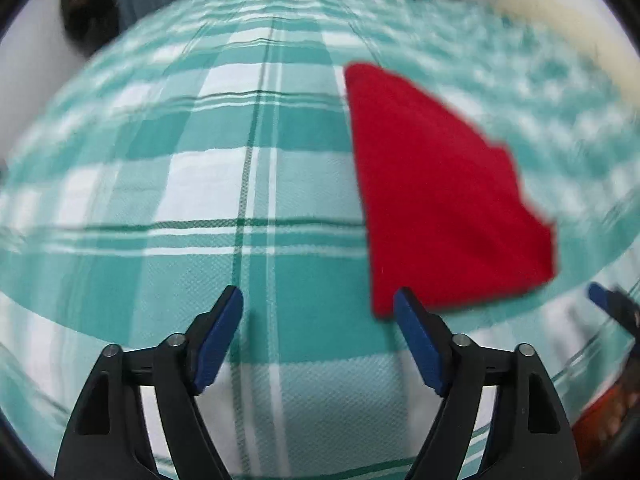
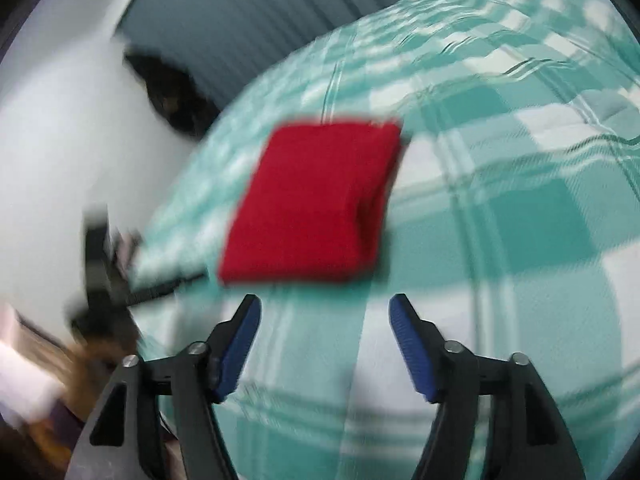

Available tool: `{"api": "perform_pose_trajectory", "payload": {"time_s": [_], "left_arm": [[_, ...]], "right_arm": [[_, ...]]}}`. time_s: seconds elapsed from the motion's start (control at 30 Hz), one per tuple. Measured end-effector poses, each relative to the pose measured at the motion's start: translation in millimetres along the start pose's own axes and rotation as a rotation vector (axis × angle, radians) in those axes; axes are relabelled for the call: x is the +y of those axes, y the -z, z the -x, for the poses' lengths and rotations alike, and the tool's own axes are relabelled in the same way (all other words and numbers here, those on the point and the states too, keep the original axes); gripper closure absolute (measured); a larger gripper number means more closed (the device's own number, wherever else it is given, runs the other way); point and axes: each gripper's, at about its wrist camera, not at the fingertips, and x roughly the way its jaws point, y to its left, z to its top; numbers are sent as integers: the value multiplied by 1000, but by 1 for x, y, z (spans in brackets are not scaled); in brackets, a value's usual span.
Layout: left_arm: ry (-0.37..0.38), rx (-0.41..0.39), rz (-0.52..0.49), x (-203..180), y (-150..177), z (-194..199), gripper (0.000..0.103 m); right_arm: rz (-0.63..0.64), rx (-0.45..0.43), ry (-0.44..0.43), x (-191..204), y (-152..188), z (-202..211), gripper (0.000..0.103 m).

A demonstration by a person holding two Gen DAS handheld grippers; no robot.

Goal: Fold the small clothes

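Right now both of your claws stand wide apart with nothing between them. The left gripper (image 1: 318, 300) hangs over the checked bedcover (image 1: 160, 184), and the right gripper (image 2: 325, 306) sits just short of the red cloth (image 2: 316, 200). That cloth lies flat on the cover as a neat folded packet — to the right of your left claw, straight ahead of your right one. It looks soft, light and limp, so expect it to sag and unfold if you lift it by a single layer. Judging by its shape, the folding seems mostly done. If you must move it, pinch all the layers together at the thick folded edge (image 2: 372, 204) — not a loose corner.
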Motion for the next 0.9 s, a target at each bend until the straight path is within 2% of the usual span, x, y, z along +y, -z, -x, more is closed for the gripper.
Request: {"api": "perform_pose_trajectory", "payload": {"time_s": [0.03,0.1,0.2,0.27,0.3,0.33,0.37,0.47,0.5,0.53,0.57,0.6,0.63,0.67,0.73,0.83,0.9], "left_arm": [[58,-7,56,9,-3,-1,17],[181,18,160,24,-12,-15,17],[309,91,153,17,-23,-49,18],[342,114,112,6,-26,-63,18],[357,117,88,0,-28,-70,18],[378,116,76,-5,-31,-75,18],[419,117,83,-9,-34,-80,18],[557,174,118,-21,-41,-101,20],[556,187,105,-27,-42,-106,27],[539,186,94,-30,-44,-108,41],[521,195,99,-29,-45,-111,69],[531,216,140,-24,-48,-114,76],[552,213,185,-17,-51,-110,79],[546,196,178,-15,-53,-101,80],[504,107,102,-20,-63,-62,80],[510,13,59,-21,-78,-5,80],[501,-42,37,-18,-90,26,79]], "right_arm": [[-56,-39,-24,-14,-22,3,15],[-139,-49,-89,-42,-58,-6,13],[-227,57,-128,-79,-101,-58,15],[-290,206,-230,-94,-113,-112,19],[-308,251,-231,-98,-114,-132,28],[-314,264,-219,-101,-117,-146,33],[-322,258,-238,-102,-123,-160,33],[-401,253,-390,-99,-137,-194,41],[-418,274,-429,-95,-138,-207,52],[-399,291,-396,-89,-140,-218,78],[-379,295,-357,-87,-142,-223,80],[-360,284,-323,-81,-144,-224,81],[-341,252,-323,-73,-148,-219,82],[-322,230,-331,-66,-151,-213,82],[-209,176,-385,-27,-165,-190,83],[-73,132,-448,33,-185,-159,83],[-32,103,-492,61,-198,-146,83]]}}
